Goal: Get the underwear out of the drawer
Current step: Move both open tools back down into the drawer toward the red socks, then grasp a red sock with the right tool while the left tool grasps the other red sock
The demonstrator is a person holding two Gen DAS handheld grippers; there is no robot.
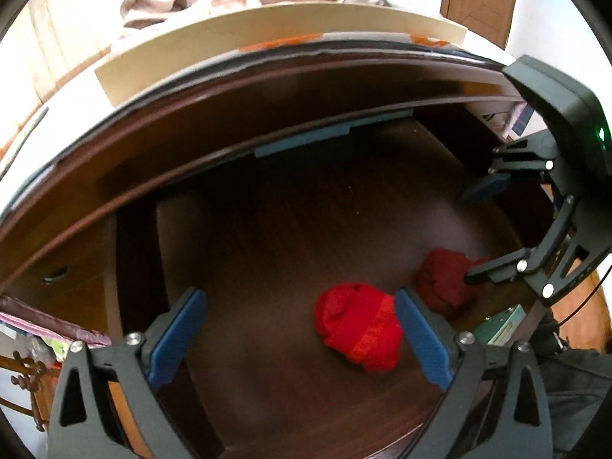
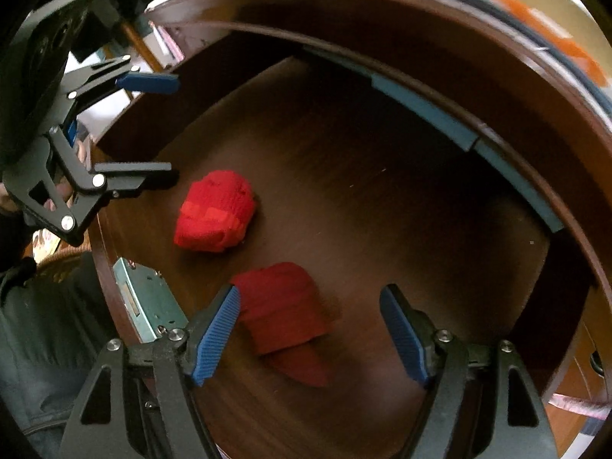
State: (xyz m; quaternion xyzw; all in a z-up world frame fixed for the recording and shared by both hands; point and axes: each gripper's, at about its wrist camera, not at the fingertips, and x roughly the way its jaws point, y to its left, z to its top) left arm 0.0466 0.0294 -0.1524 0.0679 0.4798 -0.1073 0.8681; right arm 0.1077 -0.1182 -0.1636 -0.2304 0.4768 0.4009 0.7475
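Lying in the open drawer: two bundles of red underwear.
Darker bundle runs lengthwise between the wide right gripper; left gripper also wide, empty; no readable writing.

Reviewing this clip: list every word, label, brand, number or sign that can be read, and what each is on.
None can be read.
Stacked items beside the drawer's far right corner: coloured print, too blurred to read.
Lock plate on the drawer front: no marking can be made out.
Bright red underwear and darker red underwear: no label shows.
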